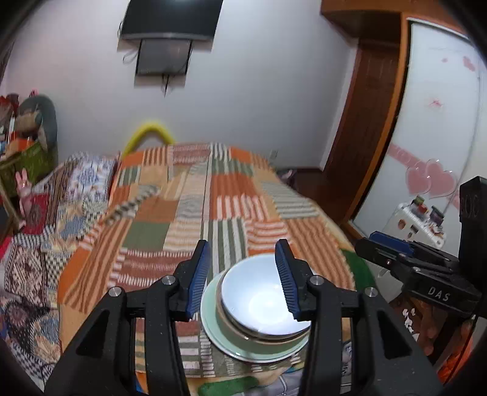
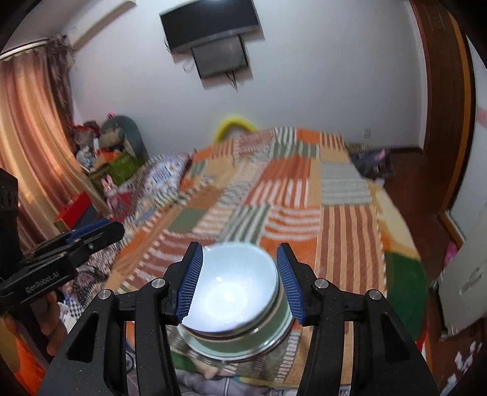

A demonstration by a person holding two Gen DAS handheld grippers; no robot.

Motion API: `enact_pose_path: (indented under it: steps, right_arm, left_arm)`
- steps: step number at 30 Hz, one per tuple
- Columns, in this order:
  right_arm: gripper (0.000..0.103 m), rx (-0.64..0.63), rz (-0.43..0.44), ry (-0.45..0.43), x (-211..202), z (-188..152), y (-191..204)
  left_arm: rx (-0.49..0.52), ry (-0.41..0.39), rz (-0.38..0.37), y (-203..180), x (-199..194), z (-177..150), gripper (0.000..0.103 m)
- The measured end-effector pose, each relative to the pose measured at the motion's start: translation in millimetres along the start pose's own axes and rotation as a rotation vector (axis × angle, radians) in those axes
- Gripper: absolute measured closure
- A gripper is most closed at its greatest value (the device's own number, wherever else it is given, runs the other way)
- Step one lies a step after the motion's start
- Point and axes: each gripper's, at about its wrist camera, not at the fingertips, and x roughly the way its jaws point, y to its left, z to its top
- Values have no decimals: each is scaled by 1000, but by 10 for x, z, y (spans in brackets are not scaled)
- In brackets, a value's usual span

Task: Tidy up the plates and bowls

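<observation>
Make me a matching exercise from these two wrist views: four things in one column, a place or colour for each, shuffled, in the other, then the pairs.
Things:
1. white bowl
2. green plate
3. television
4. patchwork bedspread

Descriptions:
A. mounted high on the white wall
B. top of the stack, nested in another bowl
C. orange, green and striped, covering the bed
D. bottom of the stack, lying on the bedspread

Pairs: 1-B, 2-D, 3-A, 4-C

A home bedroom: patchwork-quilted bed (image 1: 194, 213), wall-mounted television (image 2: 210, 24), curtains (image 2: 27, 121).
</observation>
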Motion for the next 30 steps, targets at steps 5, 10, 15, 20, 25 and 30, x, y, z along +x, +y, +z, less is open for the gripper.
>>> enact_pose_path:
  steps: [5,10,15,20,25,30]
  right_arm:
    - [55,-42,13,-120,-374,117,131]
    - [49,-64,20,-196,-588,155,222]
    - [30,-79,19,-250,-723,140,299]
    - [20,-89,21,-281,-799,108,351]
    - [14,-94,22,-298,-806,95,363]
    - [0,-100,14,-317,-847,43,383]
  left_arm:
    - [35,-91,-7,-122,-339,76,51]
    - [60,-185,10,-213,-645,91,37]
    - [69,-238,22,-245,-838,94,27]
    - [71,-289,41,-271,-994,52,8]
    - [72,-311,47,-267,-1051,35,3]
    - [50,-304,42,-215,-1064,1,2]
